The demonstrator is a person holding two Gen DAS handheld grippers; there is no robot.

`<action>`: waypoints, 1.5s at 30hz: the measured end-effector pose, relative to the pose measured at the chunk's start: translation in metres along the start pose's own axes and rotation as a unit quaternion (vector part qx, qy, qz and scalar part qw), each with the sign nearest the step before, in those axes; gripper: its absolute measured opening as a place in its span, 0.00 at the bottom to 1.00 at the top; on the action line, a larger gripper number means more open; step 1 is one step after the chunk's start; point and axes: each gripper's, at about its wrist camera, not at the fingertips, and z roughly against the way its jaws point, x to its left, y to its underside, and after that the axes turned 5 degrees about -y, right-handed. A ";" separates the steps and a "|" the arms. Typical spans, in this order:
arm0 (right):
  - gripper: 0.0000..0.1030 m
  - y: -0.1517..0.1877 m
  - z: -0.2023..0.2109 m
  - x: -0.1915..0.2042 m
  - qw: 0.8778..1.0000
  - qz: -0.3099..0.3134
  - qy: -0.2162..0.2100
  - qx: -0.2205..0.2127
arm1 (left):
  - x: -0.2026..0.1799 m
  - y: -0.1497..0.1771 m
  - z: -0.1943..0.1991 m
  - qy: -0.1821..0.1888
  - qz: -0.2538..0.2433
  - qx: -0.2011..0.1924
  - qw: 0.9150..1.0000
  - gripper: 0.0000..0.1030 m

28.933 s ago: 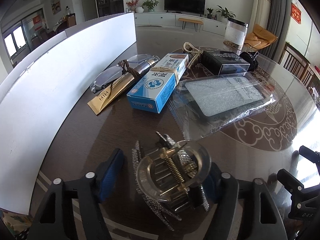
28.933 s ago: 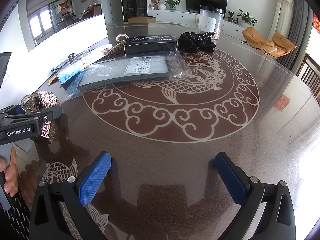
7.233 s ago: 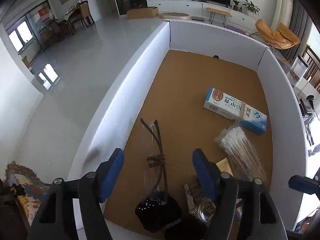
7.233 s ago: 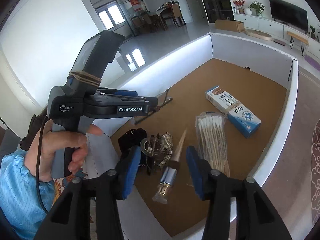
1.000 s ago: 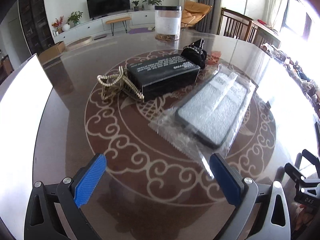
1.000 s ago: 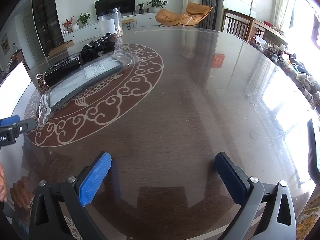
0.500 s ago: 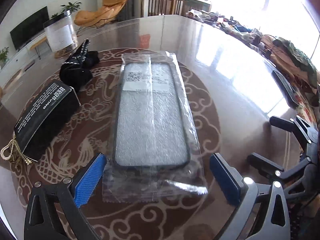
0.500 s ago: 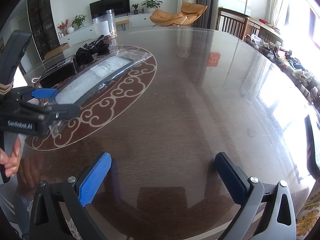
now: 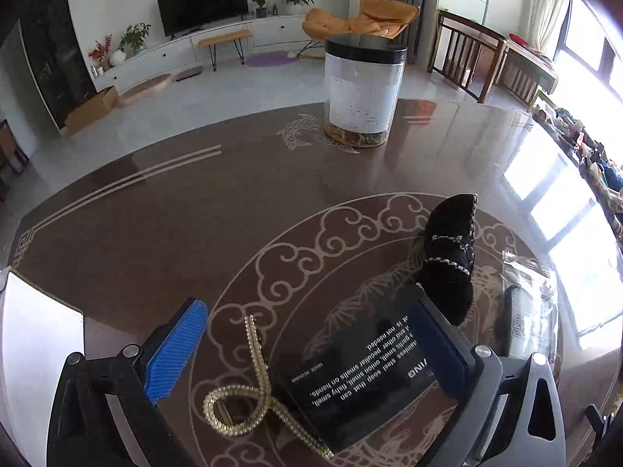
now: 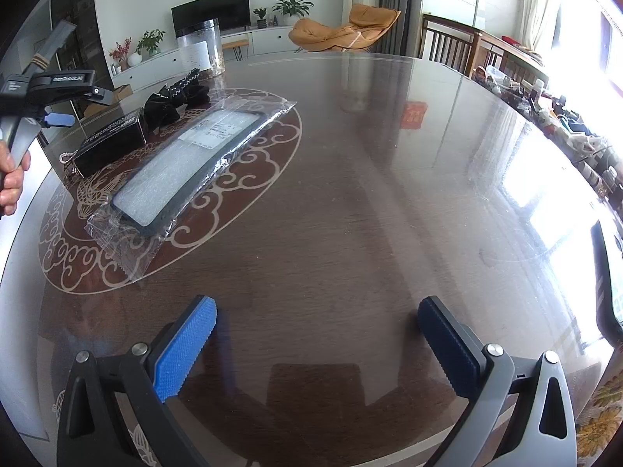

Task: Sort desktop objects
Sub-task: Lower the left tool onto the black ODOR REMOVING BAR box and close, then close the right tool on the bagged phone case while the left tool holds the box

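Note:
My left gripper [image 9: 305, 350] is open and hovers low over the table. Between its blue fingers [image 9: 175, 350] lie a gold bead chain [image 9: 249, 397] and a black box [image 9: 362, 373] with white print; the right finger overlaps the box's right edge. A black hair tie with chain trim [image 9: 451, 257] sits just beyond the box. A grey phone case in a clear bag [image 10: 183, 167] lies to their right. My right gripper [image 10: 317, 346] is open over bare table, well to the right of the bag, with nothing between its fingers.
A tall clear jar with a black lid [image 9: 364, 93] stands at the table's far edge. The white box wall [image 9: 35, 350] rises at the left. A hand [image 10: 13, 179] holds the left gripper. A dark tablet [image 10: 607, 272] lies at the far right.
My left gripper has swung left from over the bagged phone case to the black box and gold chain. The right gripper has barely moved.

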 end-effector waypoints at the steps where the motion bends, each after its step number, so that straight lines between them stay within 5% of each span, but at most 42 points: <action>1: 1.00 0.000 0.000 0.000 1.000 0.000 0.000 0.000 | -0.007 0.001 -0.004 0.010 -0.018 -0.003 1.000 1.00; 5: 1.00 0.000 0.000 0.000 1.000 0.000 0.000 0.000 | -0.039 0.014 -0.004 0.059 -0.086 -0.026 0.994 1.00; 12: 1.00 0.000 0.000 0.000 1.000 0.000 0.000 0.000 | -0.078 0.046 -0.005 0.075 -0.180 0.022 0.981 0.94; 19: 1.00 0.000 0.000 0.000 1.000 0.000 0.000 0.000 | -0.070 0.038 -0.012 0.077 -0.146 0.055 0.985 0.94; 20: 1.00 0.000 0.000 0.000 1.000 0.000 0.000 0.000 | -0.068 0.037 -0.011 0.068 -0.131 0.049 0.988 0.87; 21: 1.00 0.000 0.000 0.000 1.000 0.000 0.000 0.000 | -0.064 0.036 -0.009 0.064 -0.110 0.040 0.991 0.67; 22: 1.00 0.000 0.000 0.000 1.000 0.000 0.000 0.000 | -0.060 0.036 -0.007 0.060 -0.086 0.034 0.994 0.58; 29: 1.00 0.000 0.000 0.000 1.000 -0.002 0.001 0.000 | -0.054 0.082 0.016 0.029 -0.028 0.002 0.999 0.57; 40: 1.00 0.000 0.000 0.000 1.000 -0.002 0.001 0.000 | -0.038 0.170 0.062 0.018 -0.002 -0.036 0.999 0.58; 41: 1.00 0.000 0.000 0.000 1.000 -0.002 0.001 0.000 | -0.036 0.170 0.061 0.019 -0.002 -0.036 0.999 0.61; 44: 1.00 0.000 0.000 0.000 1.000 -0.003 0.002 0.000 | -0.031 0.173 0.054 0.006 0.010 -0.011 1.000 0.98; 45: 1.00 0.001 0.001 -0.001 1.000 -0.004 0.003 0.000 | -0.029 0.172 0.052 0.005 0.015 -0.007 1.000 1.00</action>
